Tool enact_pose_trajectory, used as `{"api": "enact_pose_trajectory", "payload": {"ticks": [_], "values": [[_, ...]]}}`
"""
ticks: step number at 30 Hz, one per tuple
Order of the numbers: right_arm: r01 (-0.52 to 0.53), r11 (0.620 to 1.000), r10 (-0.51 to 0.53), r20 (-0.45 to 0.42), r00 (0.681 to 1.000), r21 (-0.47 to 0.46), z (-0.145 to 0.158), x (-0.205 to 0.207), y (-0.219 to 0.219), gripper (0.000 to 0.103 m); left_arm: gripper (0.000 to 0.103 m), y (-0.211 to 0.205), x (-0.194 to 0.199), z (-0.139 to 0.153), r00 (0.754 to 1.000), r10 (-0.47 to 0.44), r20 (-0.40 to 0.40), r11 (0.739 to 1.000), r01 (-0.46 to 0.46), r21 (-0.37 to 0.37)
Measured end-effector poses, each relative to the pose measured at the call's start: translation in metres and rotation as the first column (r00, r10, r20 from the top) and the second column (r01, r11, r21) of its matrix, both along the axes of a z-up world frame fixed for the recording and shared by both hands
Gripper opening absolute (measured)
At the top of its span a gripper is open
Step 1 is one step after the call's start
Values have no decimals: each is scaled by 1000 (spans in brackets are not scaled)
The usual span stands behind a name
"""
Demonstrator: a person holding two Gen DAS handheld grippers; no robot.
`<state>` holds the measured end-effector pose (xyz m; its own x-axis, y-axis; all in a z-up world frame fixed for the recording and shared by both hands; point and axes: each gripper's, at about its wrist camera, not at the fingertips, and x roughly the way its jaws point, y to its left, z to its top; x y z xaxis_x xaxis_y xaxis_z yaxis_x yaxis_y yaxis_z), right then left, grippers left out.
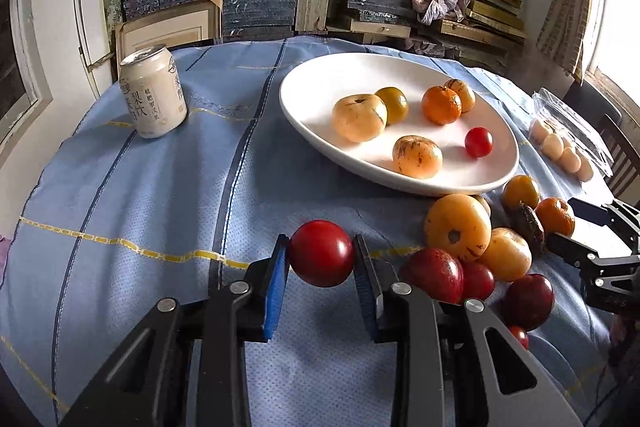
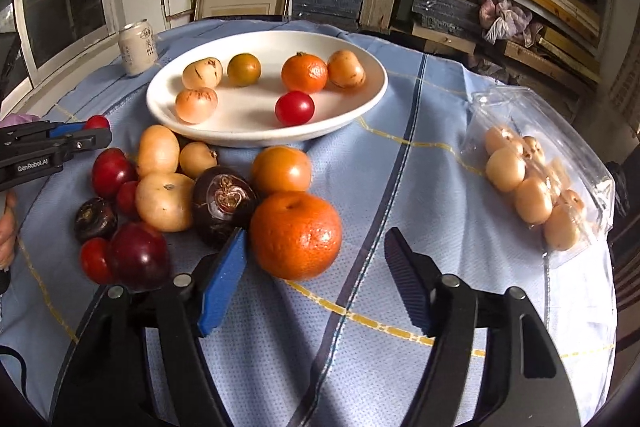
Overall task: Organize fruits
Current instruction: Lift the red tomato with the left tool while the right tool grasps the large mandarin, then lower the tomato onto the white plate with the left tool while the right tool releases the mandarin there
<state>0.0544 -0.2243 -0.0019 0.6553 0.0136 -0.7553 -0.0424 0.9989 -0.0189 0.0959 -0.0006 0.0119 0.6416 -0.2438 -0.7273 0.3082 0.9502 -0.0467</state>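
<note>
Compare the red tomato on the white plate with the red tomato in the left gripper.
The plate tomato lies loose on the white plate; the gripped tomato is pinched in the left gripper, short of the plate. The plate tomato has other fruit around it; the gripped one is alone. Both are round, red and glossy.

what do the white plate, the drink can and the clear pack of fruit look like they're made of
White plate: probably glazed ceramic, smooth with a soft sheen. Drink can: looks like thin metal, printed cream wrap, silvery rim on top. Clear pack: thin transparent plastic, creased, catching glare.
</note>
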Motion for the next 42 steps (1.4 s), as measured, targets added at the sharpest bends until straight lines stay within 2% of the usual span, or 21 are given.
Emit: {"api": "enact_pose_trajectory", "payload": {"ticks": [3, 5, 7, 16, 26, 30, 34, 37, 42], "values": [[6, 1000, -6, 7, 1000, 17, 0, 1, -2, 68, 32, 0, 0, 0, 1000, -1, -2, 1000, 1, 2], [1, 1000, -2, 9, 1000, 22, 0, 0, -1, 64, 32, -1, 0, -1, 1000, -4, -3, 1000, 4, 6], [-22, 999, 22, -3, 1000, 47, -2, 1, 0, 47, 32, -2, 1, -3, 1000, -5, -7, 1000, 5, 10], [-6, 996, 7, -6, 1000, 90, 2, 1, -9, 46, 32, -4, 2, -7, 1000, -6, -18, 1000, 7, 17], [58, 983, -74, 84, 994, 174, 31, -3, -34, 46, 32, -2, 7, 7, 999, 27, 18, 1000, -27, -1], [42, 979, -67, 119, 991, 199, 57, 9, -29, 46, 32, -13, 24, 28, 998, 32, 44, 999, -34, 29], [-12, 986, -14, 150, 989, 169, 79, 33, -5, 46, 32, -26, 49, 51, 997, 40, 72, 999, -42, 28], [-47, 986, 23, 144, 989, 162, 80, 55, 11, 46, 32, -35, 71, 56, 997, 45, 67, 999, -47, 25], [-86, 984, 69, 116, 991, 153, 69, 88, 29, 46, 32, -52, 108, 49, 998, 41, 52, 997, -44, 65]]}}
